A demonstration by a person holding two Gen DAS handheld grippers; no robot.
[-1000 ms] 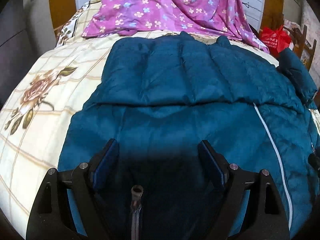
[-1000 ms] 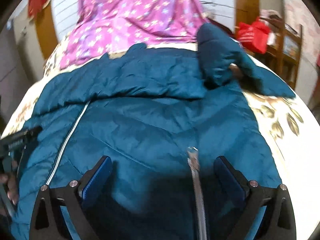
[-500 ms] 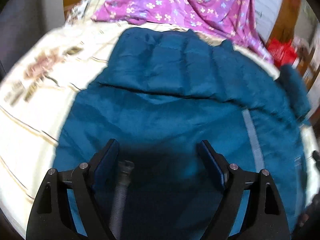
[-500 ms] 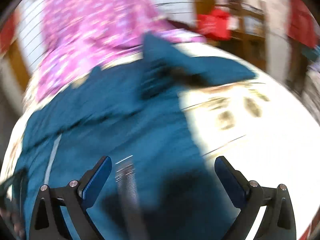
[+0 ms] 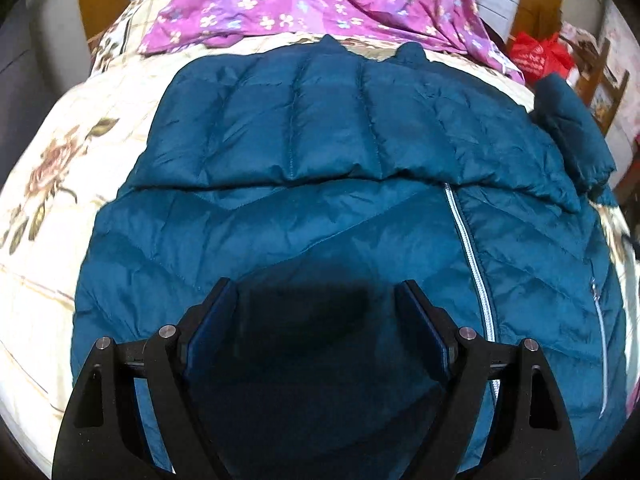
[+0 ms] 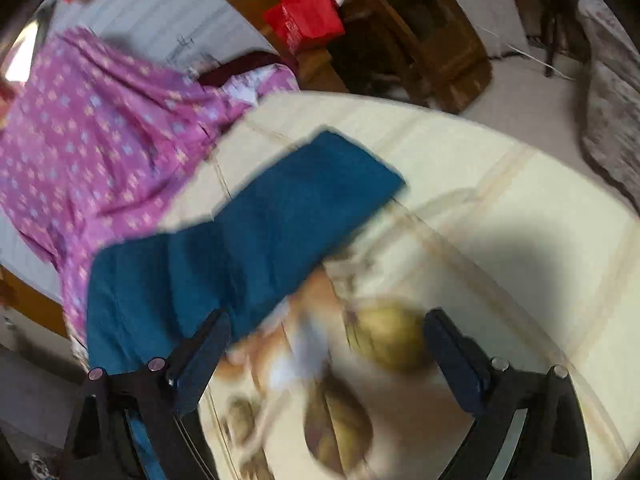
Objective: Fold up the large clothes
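A teal quilted down jacket [image 5: 320,208] lies spread on the bed, its upper part folded down over the body. A silver zipper [image 5: 472,264] runs down its right half. My left gripper [image 5: 314,286] hovers open over the jacket's lower middle, with only fabric below it. One teal sleeve [image 5: 572,128] sticks out at the jacket's right. In the blurred right wrist view that sleeve [image 6: 280,216] lies flat on the bedspread. My right gripper [image 6: 328,316] stands wide just below the sleeve, over the bedspread's flower print; its jaws are closing slightly and hold nothing.
The cream floral bedspread [image 6: 500,200] covers the bed, and its edge curves round at the right. A purple flowered cloth [image 5: 320,0] lies at the head of the bed. A red bag [image 6: 308,16] and wooden furniture [image 6: 432,28] stand beyond the bed.
My right gripper has swung right, off the jacket's body to the sleeve and bare bedspread, and its view has rolled. My left gripper has shifted slightly over the jacket.
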